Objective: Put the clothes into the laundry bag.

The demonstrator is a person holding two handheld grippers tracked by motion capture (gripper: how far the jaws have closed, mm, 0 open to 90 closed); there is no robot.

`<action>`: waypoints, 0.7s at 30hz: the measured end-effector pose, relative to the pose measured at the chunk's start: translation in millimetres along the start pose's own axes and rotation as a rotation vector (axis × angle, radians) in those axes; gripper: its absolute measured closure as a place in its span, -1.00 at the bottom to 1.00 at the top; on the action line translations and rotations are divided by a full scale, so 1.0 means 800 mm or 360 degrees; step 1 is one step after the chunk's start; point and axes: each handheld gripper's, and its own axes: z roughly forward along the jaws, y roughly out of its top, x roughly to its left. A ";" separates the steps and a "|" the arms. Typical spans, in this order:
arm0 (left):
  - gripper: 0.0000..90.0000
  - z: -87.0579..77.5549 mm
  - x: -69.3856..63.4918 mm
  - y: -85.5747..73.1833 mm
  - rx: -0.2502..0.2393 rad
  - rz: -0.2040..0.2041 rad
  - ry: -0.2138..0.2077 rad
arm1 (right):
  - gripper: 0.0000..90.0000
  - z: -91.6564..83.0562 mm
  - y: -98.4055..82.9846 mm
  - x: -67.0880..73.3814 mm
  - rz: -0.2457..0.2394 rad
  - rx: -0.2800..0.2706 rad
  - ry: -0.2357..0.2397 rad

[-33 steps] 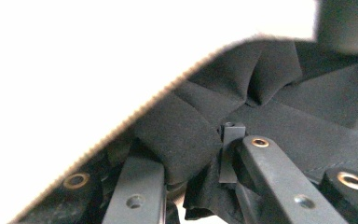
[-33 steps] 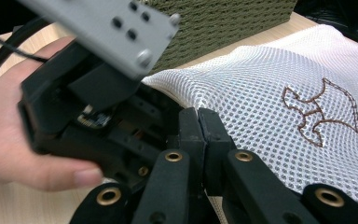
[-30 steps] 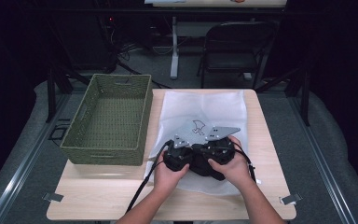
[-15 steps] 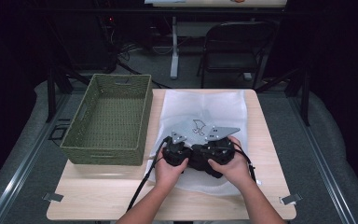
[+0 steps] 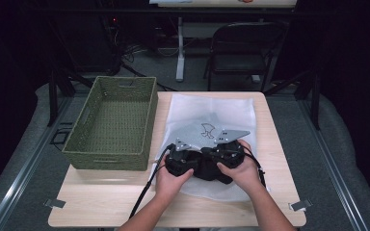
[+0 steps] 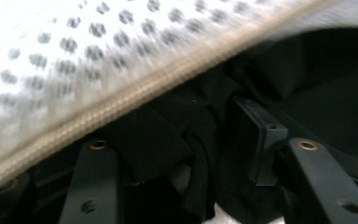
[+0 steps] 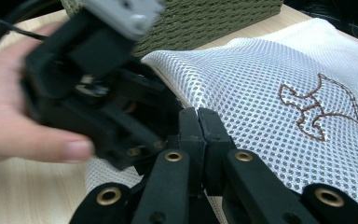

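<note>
While white mesh bag (image 5: 212,122) lies flat on worktop (image 5: 101,202) beside green basket (image 5: 113,120), right gripper (image 7: 198,116) pinches bag's zipper edge; left gripper (image 6: 196,154) jaws just been opening, dark cloth (image 6: 168,135) between them.

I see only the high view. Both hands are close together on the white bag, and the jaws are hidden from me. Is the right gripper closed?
Observer: Yes. In the right gripper view, the right gripper is shut at the zipper edge of the mesh bag and seems to pinch it.
Operator: And the left one?
Observer: The left gripper has just been opening its jaws. Black cloth lies between them, and the pads do not press on it.
Operator: Where is this cloth relative to the bag?
Observer: It lies just under the bag's zipper, apparently at the opening.
</note>
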 end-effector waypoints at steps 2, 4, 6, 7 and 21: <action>0.04 -0.009 -0.001 -0.002 0.0013 0.0017 -0.0028 | 0.98 0.000 0.000 0.000 0.0001 0.0001 -0.0003; -0.01 -0.017 -0.002 -0.005 0.0019 0.0034 -0.0027 | 0.98 0.000 0.000 0.000 0.0000 0.0004 -0.0004; -0.03 -0.026 -0.001 -0.008 0.0029 0.0047 -0.0035 | 0.98 0.000 0.000 -0.001 0.0001 0.0002 -0.0005; -0.03 -0.030 -0.001 -0.009 0.0037 0.0062 -0.0030 | 0.98 0.000 0.000 -0.001 0.0003 0.0000 -0.0003; -0.01 -0.052 -0.003 -0.034 0.0112 0.0115 -0.0100 | 0.98 0.000 0.000 0.000 0.0001 0.0001 -0.0005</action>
